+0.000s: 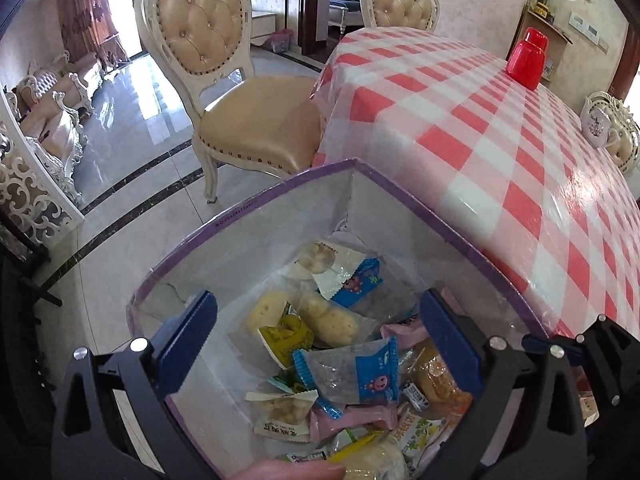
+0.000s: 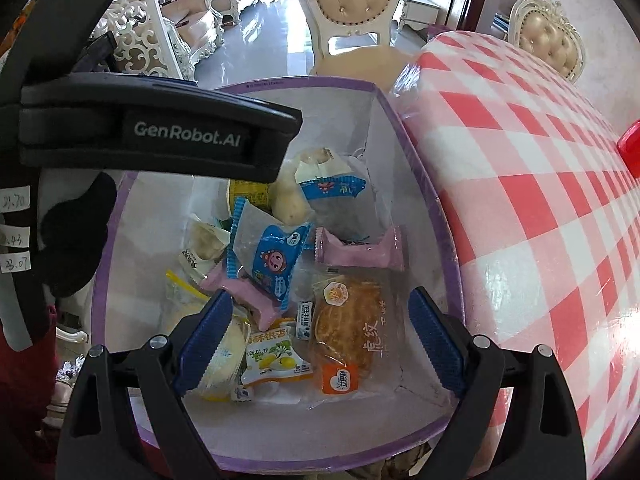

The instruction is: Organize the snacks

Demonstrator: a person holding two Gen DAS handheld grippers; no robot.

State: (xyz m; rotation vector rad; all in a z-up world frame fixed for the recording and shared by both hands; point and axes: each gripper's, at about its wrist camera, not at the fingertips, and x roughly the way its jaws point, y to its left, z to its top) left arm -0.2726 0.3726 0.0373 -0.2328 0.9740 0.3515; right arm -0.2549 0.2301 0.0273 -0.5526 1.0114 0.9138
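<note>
The snacks look largely gathered already: a purple-rimmed box [image 2: 416,152] with pale inner walls stands at the near edge of the desk [image 2: 520,184], which is covered in a red-and-white checked cloth, and many wrapped packets lie loose in its bottom. No packet shows on the bare part of the cloth in either view, so collecting seems done or nearly so. What may remain is tidying the heap, since the packets overlap at all angles.

In the right wrist view, the orange-labelled pastry packet [image 2: 352,328] lies lower centre, its long axis running from upper centre toward the bottom of the frame, label end nearest the camera. The pink wrapper [image 2: 360,250] above it lies crosswise, left to right. The blue cartoon packet [image 2: 268,256] tilts diagonally, upper left to lower right.

The right hand-held gripper [image 2: 320,344] hangs over the box with its fingers spread apart, clamping nothing. The left hand-held gripper [image 1: 320,344], lower centre of its own view, is likewise spread wide and empty above the heap.
</note>
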